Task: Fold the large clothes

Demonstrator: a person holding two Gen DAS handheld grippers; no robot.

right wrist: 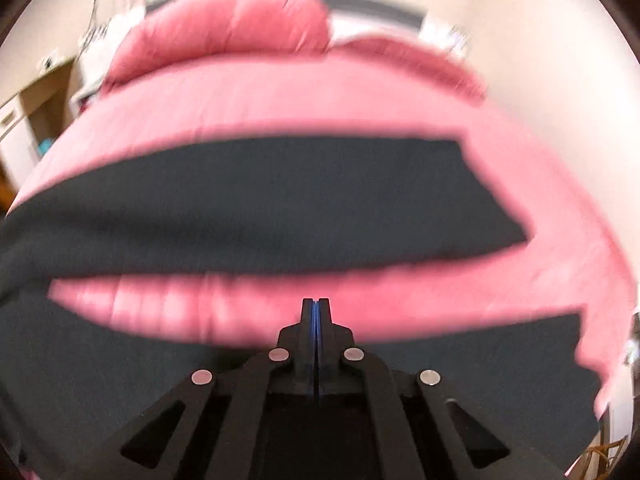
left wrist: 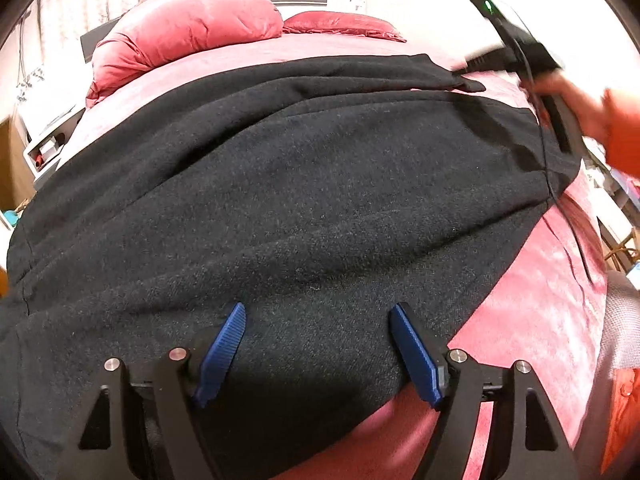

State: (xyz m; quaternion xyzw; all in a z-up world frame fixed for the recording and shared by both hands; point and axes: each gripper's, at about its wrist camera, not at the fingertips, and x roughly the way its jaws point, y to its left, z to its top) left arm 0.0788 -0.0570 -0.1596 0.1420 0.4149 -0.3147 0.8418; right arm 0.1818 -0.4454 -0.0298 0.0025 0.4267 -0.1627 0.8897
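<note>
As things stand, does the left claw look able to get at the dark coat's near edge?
Probably yes: the left claw is open right over the dark coat, whose near edge lies uncovered on the pink bedspread.

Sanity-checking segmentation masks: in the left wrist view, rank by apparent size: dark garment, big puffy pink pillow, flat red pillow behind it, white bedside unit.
1. dark garment, fills most of the frame, though it is nearest the camera
2. big puffy pink pillow
3. flat red pillow
4. white bedside unit, partly cut off by the bed, so unsure
</note>
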